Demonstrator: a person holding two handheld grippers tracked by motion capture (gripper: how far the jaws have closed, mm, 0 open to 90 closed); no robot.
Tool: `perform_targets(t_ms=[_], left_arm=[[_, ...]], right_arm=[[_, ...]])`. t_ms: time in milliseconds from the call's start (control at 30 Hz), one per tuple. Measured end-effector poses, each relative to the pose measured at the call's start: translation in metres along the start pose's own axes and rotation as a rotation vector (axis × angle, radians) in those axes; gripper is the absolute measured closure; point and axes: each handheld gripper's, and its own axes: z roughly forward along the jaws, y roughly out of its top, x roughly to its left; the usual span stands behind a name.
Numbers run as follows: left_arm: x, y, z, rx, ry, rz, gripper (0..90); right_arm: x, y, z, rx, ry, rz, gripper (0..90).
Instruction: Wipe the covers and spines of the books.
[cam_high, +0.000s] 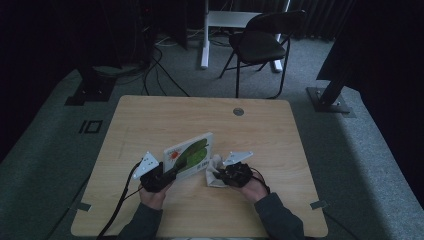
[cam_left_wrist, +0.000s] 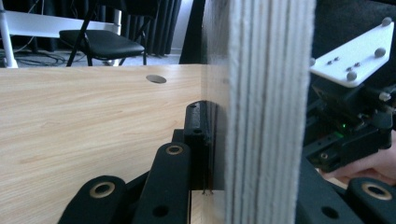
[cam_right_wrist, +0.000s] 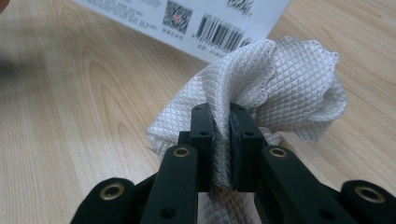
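A thin white book (cam_high: 192, 152) with green leaves on its cover stands tilted on its edge near the middle of the wooden table (cam_high: 150, 115). My left gripper (cam_high: 176, 167) is shut on its near corner. In the left gripper view the page edge (cam_left_wrist: 266, 112) rises upright between the jaws. Just right of the book lies a crumpled white mesh cloth (cam_high: 214, 172), and my right gripper (cam_high: 222, 172) is shut on it. In the right gripper view the right gripper (cam_right_wrist: 222, 121) pinches a fold of the cloth (cam_right_wrist: 285, 79) just above the tabletop. Behind it shows the book's barcoded back cover (cam_right_wrist: 196, 18).
A round cable hole (cam_high: 238, 111) sits near the table's far edge. Beyond the table stand a black folding chair (cam_high: 260, 42) and a white desk leg (cam_high: 204, 35). Cables run across the floor at the far left. Bare wood lies on both sides of the hands.
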Motion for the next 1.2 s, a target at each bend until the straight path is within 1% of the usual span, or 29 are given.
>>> perform_targets(t_ms=[100, 233, 467, 567, 700, 733, 800, 833, 867, 967, 1100, 1200], left_arm=[[-0.001, 0.002, 0.0, -0.007, 0.001, 0.004, 78.9], [-0.001, 0.005, 0.001, -0.017, 0.0, 0.006, 78.9], [0.002, 0.009, -0.001, -0.033, 0.008, -0.009, 78.9], [0.002, 0.009, -0.001, -0.047, -0.007, -0.02, 78.9], [0.001, 0.008, 0.001, -0.044, -0.024, -0.027, 78.9], [0.0, 0.007, 0.002, -0.04, -0.031, -0.034, 78.8], [0.0, 0.007, 0.003, -0.038, -0.033, -0.033, 78.9], [0.0, 0.006, 0.004, -0.039, -0.038, -0.042, 78.9], [0.0, 0.006, 0.004, -0.037, -0.038, -0.04, 78.8], [0.0, 0.006, 0.005, -0.031, -0.04, -0.043, 78.8], [0.0, 0.005, 0.006, -0.016, -0.045, -0.046, 78.8], [0.0, 0.004, 0.007, -0.013, -0.049, -0.048, 78.8]], right_arm=[[0.001, -0.001, 0.002, 0.004, 0.006, -0.006, 82.5], [0.002, -0.001, 0.003, 0.007, 0.011, -0.002, 82.5], [0.006, -0.002, 0.007, 0.012, 0.031, 0.0, 82.5], [0.007, -0.001, 0.01, 0.012, 0.039, -0.009, 82.4], [0.007, 0.0, 0.012, 0.001, 0.046, 0.003, 82.5], [0.007, 0.0, 0.013, -0.003, 0.045, 0.006, 82.5], [0.006, 0.001, 0.013, -0.008, 0.042, 0.01, 82.5], [0.005, 0.001, 0.012, -0.011, 0.041, 0.014, 82.5], [0.004, 0.001, 0.012, -0.021, 0.038, 0.029, 82.5], [0.002, 0.0, 0.011, -0.027, 0.033, 0.044, 82.6], [0.0, 0.0, 0.01, -0.043, 0.018, 0.058, 82.7], [-0.001, 0.001, 0.008, -0.056, 0.005, 0.068, 82.7]])
